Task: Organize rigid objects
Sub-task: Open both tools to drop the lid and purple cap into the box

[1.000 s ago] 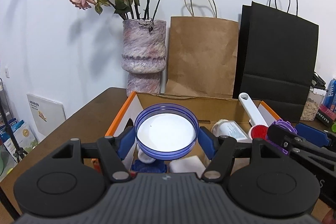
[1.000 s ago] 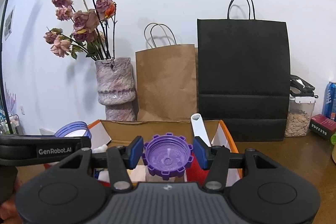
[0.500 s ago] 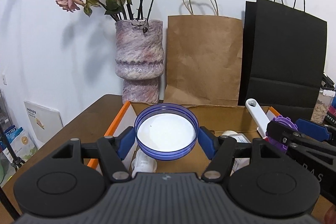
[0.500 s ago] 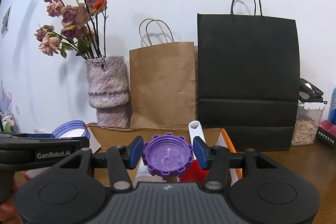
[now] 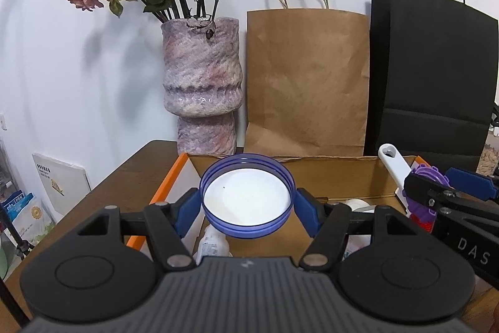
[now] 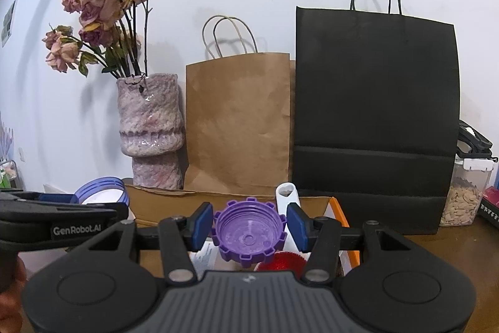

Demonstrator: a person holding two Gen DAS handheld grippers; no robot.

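My left gripper (image 5: 247, 205) is shut on a blue-rimmed lid with a white inside (image 5: 246, 198), held above an open cardboard box with orange edges (image 5: 327, 173). My right gripper (image 6: 248, 225) is shut on a purple notched cap (image 6: 248, 234), held above the same box (image 6: 174, 205). In the left wrist view the right gripper with the purple cap (image 5: 425, 177) shows at the right. In the right wrist view the blue lid (image 6: 101, 191) shows at the left. A white utensil handle (image 5: 394, 164) stands in the box; a white bottle (image 5: 213, 242) lies inside.
A mottled pink vase with dried roses (image 5: 202, 83), a brown paper bag (image 5: 307, 80) and a black paper bag (image 6: 375, 120) stand behind the box against the wall. A clear container of nuts (image 6: 466, 192) sits at the right. A red scrubber (image 6: 280, 261) lies in the box.
Both grippers have risen with their lids; the box sits lower in both views and less of its contents shows. Both stay shut.
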